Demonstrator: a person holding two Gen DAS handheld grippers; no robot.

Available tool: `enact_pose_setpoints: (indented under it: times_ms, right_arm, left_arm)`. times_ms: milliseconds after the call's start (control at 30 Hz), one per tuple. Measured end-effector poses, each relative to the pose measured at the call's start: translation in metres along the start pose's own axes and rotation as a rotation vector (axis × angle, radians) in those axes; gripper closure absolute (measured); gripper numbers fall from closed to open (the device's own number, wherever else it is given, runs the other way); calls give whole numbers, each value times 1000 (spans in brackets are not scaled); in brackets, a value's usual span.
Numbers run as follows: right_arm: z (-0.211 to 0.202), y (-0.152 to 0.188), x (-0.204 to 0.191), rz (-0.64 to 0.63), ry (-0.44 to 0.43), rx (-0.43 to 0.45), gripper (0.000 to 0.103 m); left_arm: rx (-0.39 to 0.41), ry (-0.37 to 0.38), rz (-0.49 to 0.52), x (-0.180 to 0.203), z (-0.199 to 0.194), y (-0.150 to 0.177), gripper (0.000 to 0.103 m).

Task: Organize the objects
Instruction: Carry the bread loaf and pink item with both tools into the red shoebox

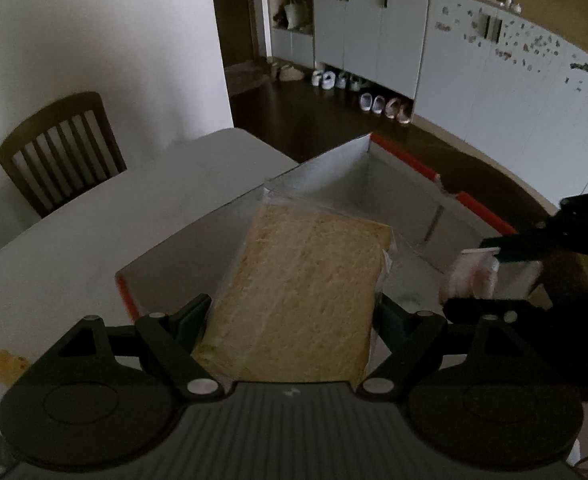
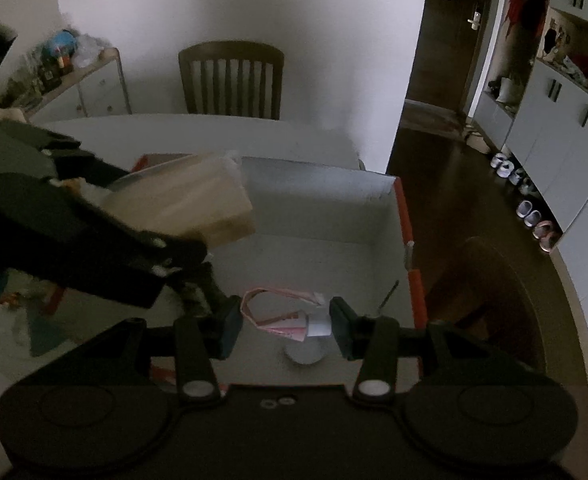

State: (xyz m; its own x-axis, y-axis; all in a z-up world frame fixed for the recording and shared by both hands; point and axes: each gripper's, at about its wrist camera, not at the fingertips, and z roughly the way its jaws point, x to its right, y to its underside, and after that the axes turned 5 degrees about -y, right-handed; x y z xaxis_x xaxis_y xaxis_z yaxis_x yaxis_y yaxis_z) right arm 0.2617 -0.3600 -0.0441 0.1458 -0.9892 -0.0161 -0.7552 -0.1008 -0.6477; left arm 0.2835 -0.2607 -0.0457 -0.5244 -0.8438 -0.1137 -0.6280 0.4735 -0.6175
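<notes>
My left gripper (image 1: 294, 312) is shut on a bag of sliced bread (image 1: 302, 292) and holds it over the open white box with red edges (image 1: 334, 172). The same bread (image 2: 198, 204) shows in the right wrist view, hanging over the box's left side (image 2: 318, 200). My right gripper (image 2: 285, 330) is over the box's near part, jaws apart, with a pink-and-white tube-like packet (image 2: 286, 320) between its fingers; whether the pads touch the packet is unclear. The right gripper (image 1: 494, 276) with the pink packet (image 1: 470, 276) also shows at the right of the left wrist view.
The box stands on a white table (image 1: 74, 232). A wooden chair (image 2: 232, 80) stands at the table's far side. A second chair (image 2: 490, 292) is at the right of the box. A yellow stain (image 1: 6, 364) marks the table. Cabinets and shoes (image 1: 382, 104) line the far wall.
</notes>
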Motion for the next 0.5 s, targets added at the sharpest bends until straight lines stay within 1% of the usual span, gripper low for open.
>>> enact_pose_setpoints:
  times_ms: [133, 300, 400, 500]
  right_arm:
    - [19, 0, 4, -27, 19, -37, 57]
    - [44, 1, 4, -53, -2, -100, 57]
    - [57, 2, 0, -73, -8, -138, 57]
    - [65, 3, -5, -102, -14, -163, 57]
  left_arm:
    - [-66, -9, 20, 2, 30, -5, 18]
    - [-146, -22, 30, 3, 61, -4, 18]
    - [-180, -35, 43, 3, 74, -2, 18]
    - [-203, -24, 51, 3, 84, -1, 18]
